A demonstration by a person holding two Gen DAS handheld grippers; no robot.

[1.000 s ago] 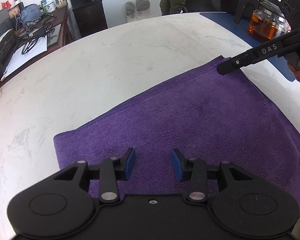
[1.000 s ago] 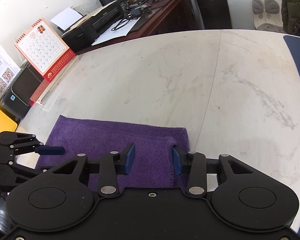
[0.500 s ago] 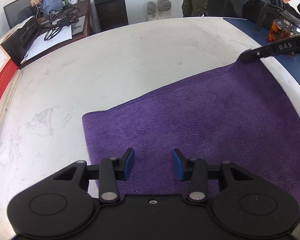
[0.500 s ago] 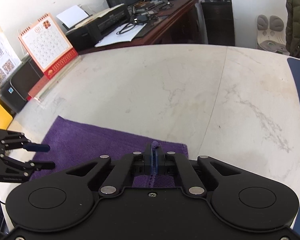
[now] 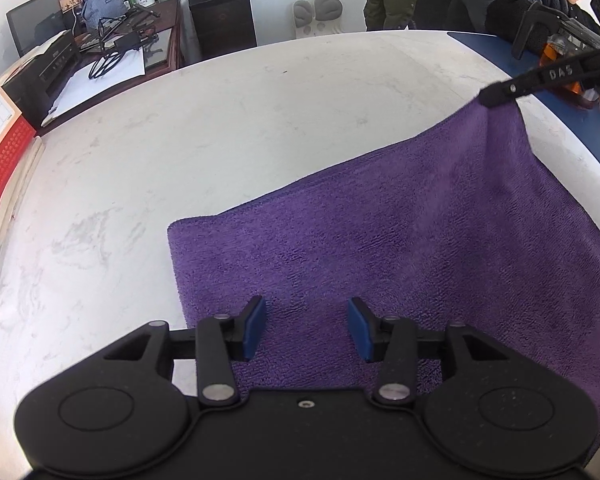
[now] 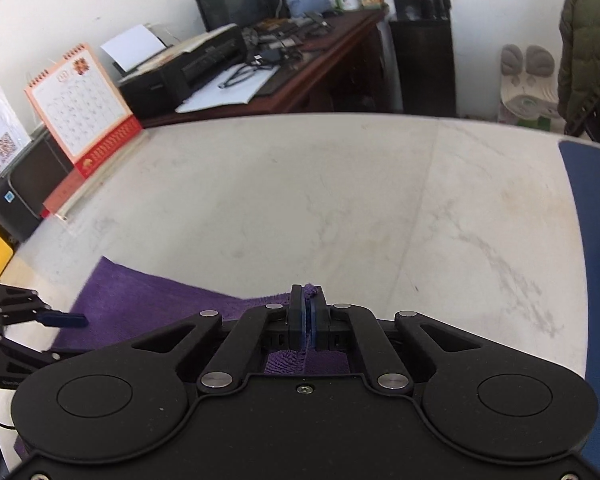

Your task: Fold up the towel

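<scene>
Left wrist view: left gripper [image 5: 306,330] poised over the near left part of a purple towel [image 5: 400,248], blue pads [image 5: 254,326] apart and just widened further, cloth under the gap but not pinched. Towel spread on a white marble table [image 5: 220,140], far right corner raised and clamped in the right gripper [image 5: 486,98]. Right wrist view: right gripper [image 6: 309,312] pressed tight on the towel [image 6: 156,296] corner, a purple tuft poking above the pads. Left gripper [image 6: 66,320] seen at the left edge, over the cloth. Red desk calendar [image 6: 84,108] standing at the table's far left rim.
</scene>
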